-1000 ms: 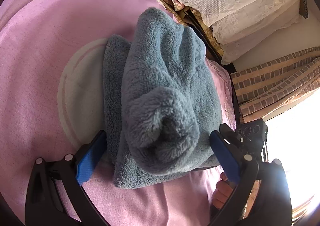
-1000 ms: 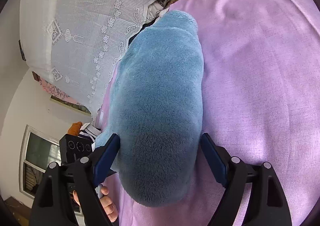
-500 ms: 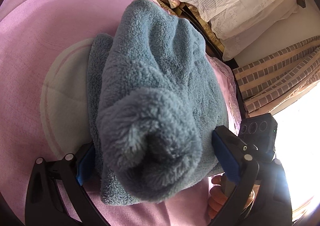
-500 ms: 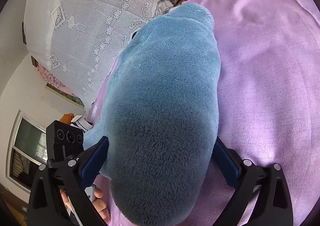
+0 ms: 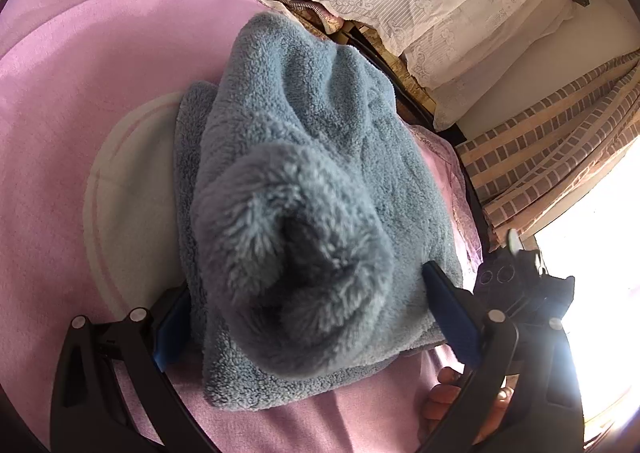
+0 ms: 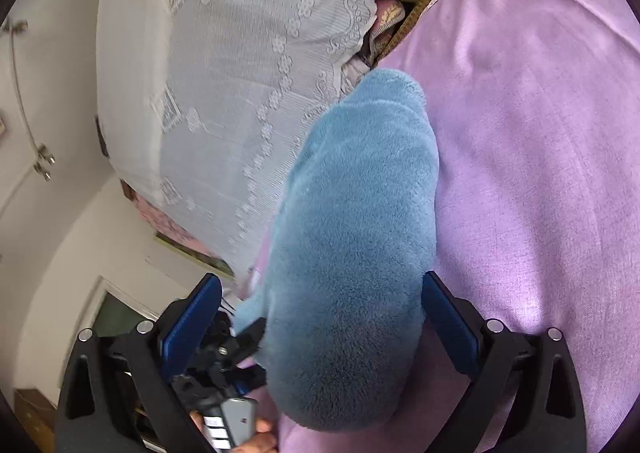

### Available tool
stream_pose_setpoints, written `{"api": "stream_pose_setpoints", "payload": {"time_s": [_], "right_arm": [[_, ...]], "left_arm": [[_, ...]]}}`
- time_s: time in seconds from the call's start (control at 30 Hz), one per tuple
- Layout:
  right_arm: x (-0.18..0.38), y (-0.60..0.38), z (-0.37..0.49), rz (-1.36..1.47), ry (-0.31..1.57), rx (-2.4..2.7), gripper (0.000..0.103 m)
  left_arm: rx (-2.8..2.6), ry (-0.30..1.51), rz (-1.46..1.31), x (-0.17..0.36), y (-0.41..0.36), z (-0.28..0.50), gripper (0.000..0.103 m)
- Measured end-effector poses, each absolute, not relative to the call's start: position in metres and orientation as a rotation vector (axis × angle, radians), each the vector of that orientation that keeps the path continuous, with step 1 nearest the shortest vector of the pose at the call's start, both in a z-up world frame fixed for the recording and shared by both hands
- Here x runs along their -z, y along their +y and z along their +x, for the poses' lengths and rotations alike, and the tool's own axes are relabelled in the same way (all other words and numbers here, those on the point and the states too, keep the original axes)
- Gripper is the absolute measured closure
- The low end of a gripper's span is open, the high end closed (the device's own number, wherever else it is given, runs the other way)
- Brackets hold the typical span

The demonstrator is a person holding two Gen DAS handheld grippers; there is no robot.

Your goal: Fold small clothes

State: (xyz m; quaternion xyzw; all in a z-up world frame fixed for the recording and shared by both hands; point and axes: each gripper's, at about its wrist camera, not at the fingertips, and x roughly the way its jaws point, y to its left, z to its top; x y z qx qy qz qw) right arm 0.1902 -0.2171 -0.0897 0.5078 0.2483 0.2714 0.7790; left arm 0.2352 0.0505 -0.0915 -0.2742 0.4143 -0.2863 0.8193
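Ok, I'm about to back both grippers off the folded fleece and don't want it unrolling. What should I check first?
1. Right gripper released: ok; jaws have just been opening, blue fleece between them, pads not pressing.
2. Left gripper free of cloth: cannot tell; jaws wide, but fleece covers one pad.
3. Fold holding: ok; compact bundle resting on the pink bedspread.
4. Grippers clear of each other: not ok; each sits close beside the other.
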Motion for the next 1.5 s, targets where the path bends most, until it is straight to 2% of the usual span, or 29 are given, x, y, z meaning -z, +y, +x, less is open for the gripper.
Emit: {"api": "stream_pose_setpoints", "payload": {"time_s": [0.1, 0.37, 0.47, 0.67, 0.83, 1.1, 1.2, 1.27, 1.4, 1.5], "right_arm": [[0.098, -0.229, 0.193, 1.228, 0.498, -0.621, 0.003], [0.08, -0.206, 0.226, 1.07, 0.81, -0.549, 0.004], [0.08, -0.199, 0.239, 1.034, 0.872, -0.54, 0.004], [0.08, -0.192, 0.252, 1.014, 0.889, -0.542, 0.003], [0.08, -0.169, 0.255, 0.854, 0.95, -0.436, 0.003], [0.081, -0.156, 0.251, 0.717, 0.891, -0.452, 0.004], [0.08, -0.151, 0.251, 0.648, 0.901, -0.459, 0.004], [0.081, -0.152, 0.251, 0.649, 0.899, -0.46, 0.004], [0.08, -0.15, 0.252, 0.628, 0.897, -0.47, 0.004], [0.078, -0.152, 0.249, 0.62, 0.872, -0.465, 0.012]], "left_arm": [[0.621, 0.888, -0.585, 0.091, 0.05, 0.235, 0.004], [0.629, 0.893, -0.602, 0.091, 0.049, 0.235, 0.004], [0.63, 0.894, -0.606, 0.093, 0.053, 0.235, 0.004], [0.635, 0.88, -0.647, 0.091, 0.053, 0.241, 0.004], [0.657, 0.88, -0.661, 0.09, 0.052, 0.247, 0.004], [0.652, 0.871, -0.608, 0.086, 0.044, 0.245, 0.006], [0.649, 0.863, -0.626, 0.087, 0.048, 0.244, 0.01], [0.65, 0.862, -0.654, 0.09, 0.052, 0.245, 0.02], [0.66, 0.861, -0.689, 0.094, 0.058, 0.245, 0.03], [0.669, 0.858, -0.678, 0.093, 0.057, 0.244, 0.039]]}}
